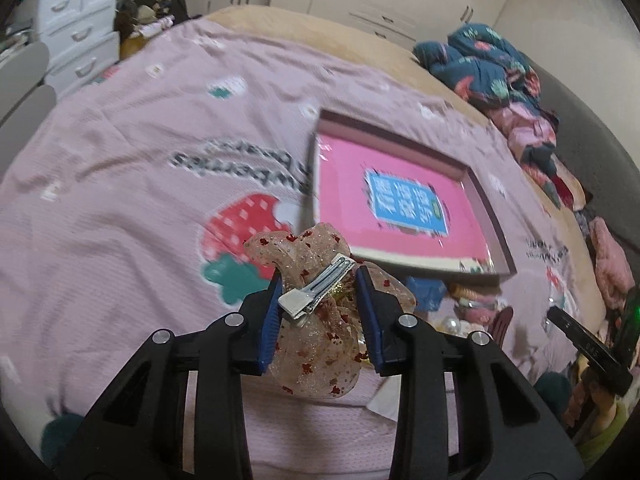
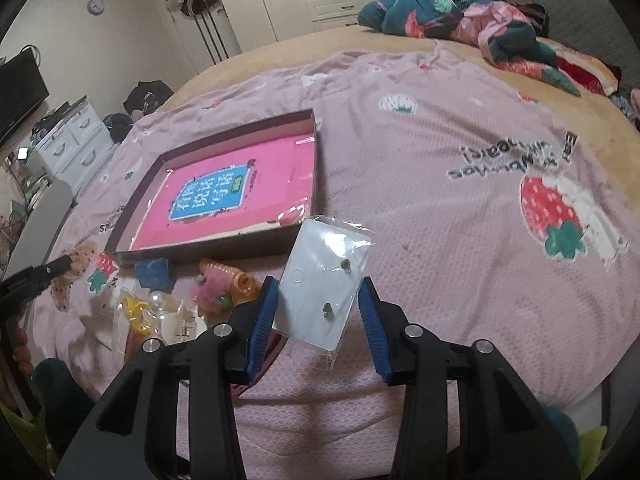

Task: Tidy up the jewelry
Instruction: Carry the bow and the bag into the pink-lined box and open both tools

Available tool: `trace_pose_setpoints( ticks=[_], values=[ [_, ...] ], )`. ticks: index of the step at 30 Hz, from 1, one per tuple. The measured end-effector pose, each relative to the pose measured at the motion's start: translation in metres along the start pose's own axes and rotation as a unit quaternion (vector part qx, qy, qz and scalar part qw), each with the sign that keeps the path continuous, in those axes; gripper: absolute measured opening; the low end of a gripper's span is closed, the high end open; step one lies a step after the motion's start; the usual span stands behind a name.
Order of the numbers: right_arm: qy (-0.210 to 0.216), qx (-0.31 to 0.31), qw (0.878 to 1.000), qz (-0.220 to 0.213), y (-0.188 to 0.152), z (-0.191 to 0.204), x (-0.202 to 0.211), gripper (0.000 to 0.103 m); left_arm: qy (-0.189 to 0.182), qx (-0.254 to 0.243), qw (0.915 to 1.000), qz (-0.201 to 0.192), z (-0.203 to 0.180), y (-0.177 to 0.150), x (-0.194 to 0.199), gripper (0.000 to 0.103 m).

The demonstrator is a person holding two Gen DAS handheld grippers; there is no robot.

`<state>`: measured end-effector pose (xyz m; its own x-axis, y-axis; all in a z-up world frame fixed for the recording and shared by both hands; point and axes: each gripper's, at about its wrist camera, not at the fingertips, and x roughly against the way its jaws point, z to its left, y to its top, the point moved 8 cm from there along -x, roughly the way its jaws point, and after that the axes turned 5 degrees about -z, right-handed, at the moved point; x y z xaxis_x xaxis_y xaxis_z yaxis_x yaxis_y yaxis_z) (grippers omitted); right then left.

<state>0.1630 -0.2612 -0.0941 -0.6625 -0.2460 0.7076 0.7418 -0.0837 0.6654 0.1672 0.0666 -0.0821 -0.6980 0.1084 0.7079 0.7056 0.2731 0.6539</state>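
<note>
My left gripper [image 1: 319, 280] is shut on a sheer glittery bow hair clip [image 1: 316, 320] with red specks and a silver metal clip, held above the pink bedspread. My right gripper [image 2: 318, 290] is shut on a clear plastic packet [image 2: 324, 280] holding a card with small stud earrings. A shallow box [image 1: 404, 208] with a pink and blue printed bottom lies open on the bed; it also shows in the right wrist view [image 2: 228, 188]. A pile of jewelry and hair accessories [image 2: 180, 300] lies in front of the box, left of my right gripper. The left gripper shows at the left edge of the right wrist view [image 2: 60, 268].
A blue sponge-like block [image 2: 152, 272] sits by the box's near corner. Crumpled dark floral bedding [image 2: 460, 4] lies at the far side of the bed. White drawers [image 2: 72, 140] stand beside the bed. The pink strawberry bedspread [image 2: 460, 220] stretches to the right.
</note>
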Motion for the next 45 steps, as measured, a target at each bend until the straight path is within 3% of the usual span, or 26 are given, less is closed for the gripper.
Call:
trace_pose_setpoints(
  ticks=[8, 21, 36, 42, 45],
  values=[
    [0.018, 0.043, 0.999, -0.018, 0.035, 0.022, 0.003, 0.041, 0.018, 0.007, 0.9992, -0.034, 0.018, 0.036, 0.01, 0.027],
    [0.045, 0.075, 0.996, -0.025, 0.088, 0.059, -0.041, 0.041, 0.005, -0.014, 0.9981, -0.06, -0.017, 0.087, -0.021, 0.028],
    [0.036, 0.086, 0.996, 0.006, 0.082, 0.069, -0.096, 0.041, -0.013, -0.064, 0.9979, 0.001, -0.058, 0.067, -0.097, 0.031],
    [0.026, 0.087, 0.996, 0.02, 0.076, 0.062, -0.113, 0.041, -0.01, -0.071, 0.9972, 0.021, -0.06, 0.056, -0.113, 0.036],
    [0.023, 0.088, 0.995, 0.029, 0.071, 0.061, -0.122, 0.041, -0.009, -0.075, 0.9968, 0.024, -0.061, 0.053, -0.114, 0.043]
  ],
)
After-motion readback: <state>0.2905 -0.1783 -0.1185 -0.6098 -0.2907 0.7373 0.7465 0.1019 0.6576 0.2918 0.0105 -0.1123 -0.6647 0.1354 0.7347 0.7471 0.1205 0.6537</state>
